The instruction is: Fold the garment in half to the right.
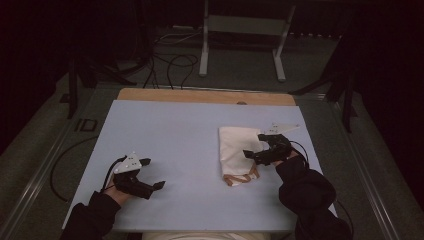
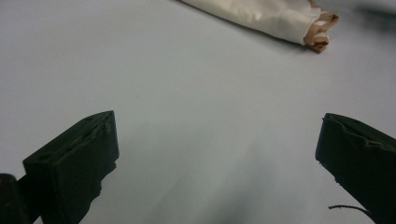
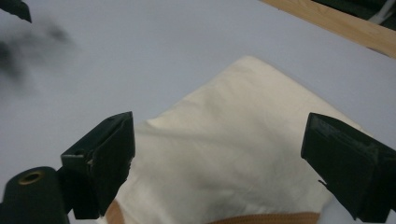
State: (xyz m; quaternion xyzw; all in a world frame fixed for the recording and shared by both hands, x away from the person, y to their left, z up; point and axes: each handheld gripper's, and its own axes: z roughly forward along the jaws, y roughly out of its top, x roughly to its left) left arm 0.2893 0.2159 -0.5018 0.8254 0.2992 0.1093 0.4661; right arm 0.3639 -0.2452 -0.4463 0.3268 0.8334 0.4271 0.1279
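A folded cream cloth bag [image 1: 236, 148] with tan handles [image 1: 239, 177] lies flat on the pale blue table cover [image 1: 170, 140], right of centre. My right gripper [image 1: 256, 145] hovers over the bag's right edge, jaws spread wide with nothing between them; in the right gripper view the cream fabric [image 3: 233, 154] lies below the open jaws, apart from them. My left gripper [image 1: 152, 173] rests at the front left of the table, open and empty. In the left gripper view the bag [image 2: 271, 16] lies far off at the top, its tan handles [image 2: 322, 32] facing me.
A wooden strip [image 1: 205, 96] runs along the table's far edge. Beyond it on the dark floor are cables [image 1: 170, 65] and a grey metal stand [image 1: 242, 35]. Bare blue cover stretches between the two grippers.
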